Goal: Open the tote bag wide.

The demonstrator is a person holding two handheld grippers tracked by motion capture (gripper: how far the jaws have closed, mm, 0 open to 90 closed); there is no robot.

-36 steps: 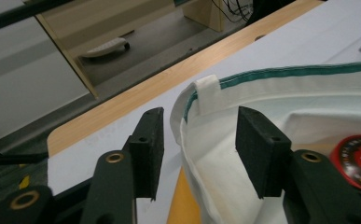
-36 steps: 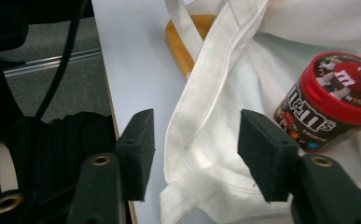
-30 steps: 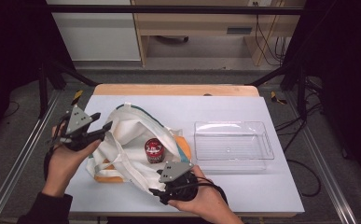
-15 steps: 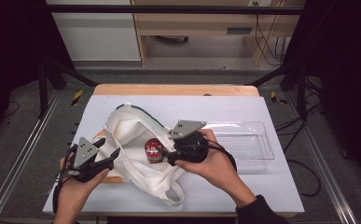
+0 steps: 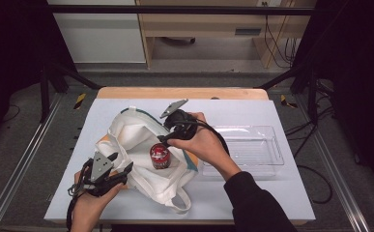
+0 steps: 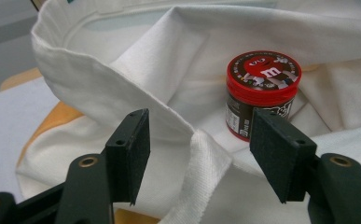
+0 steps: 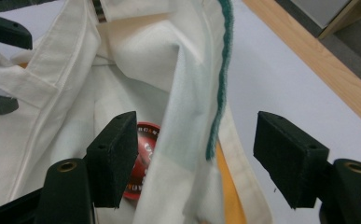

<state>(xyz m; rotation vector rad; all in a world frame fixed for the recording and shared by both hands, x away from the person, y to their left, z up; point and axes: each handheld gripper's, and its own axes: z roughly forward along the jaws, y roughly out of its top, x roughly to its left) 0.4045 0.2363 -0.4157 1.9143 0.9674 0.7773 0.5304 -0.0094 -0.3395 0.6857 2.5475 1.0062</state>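
A white cloth bag point(image 5: 131, 140) with a green-trimmed rim lies open on the table. A red-lidded candy jar point(image 5: 159, 155) stands inside it. My left gripper point(image 5: 121, 163) is at the bag's near left edge. In the left gripper view the gripper point(image 6: 199, 149) is open after widening, the bag's hem point(image 6: 122, 100) loose between its jaws and the jar point(image 6: 262, 93) beyond. My right gripper point(image 5: 165, 137) reaches over the far rim. Its jaws point(image 7: 197, 154) have just been opening and stand astride the green-edged rim point(image 7: 218, 84) without pressing it, above the jar's lid point(image 7: 145, 154).
A clear plastic tray point(image 5: 252, 150) sits empty to the right of the bag. An orange flat thing point(image 6: 61, 116) lies under the bag. The bag's strap point(image 5: 179, 203) loops toward the table's front edge point(image 5: 252, 220). A wooden strip point(image 5: 184, 93) borders the far side.
My right hand swung from the table's front up to the bag's far rim. My left hand came down from the bag's far left to its near left edge. The bag's mouth has spread.
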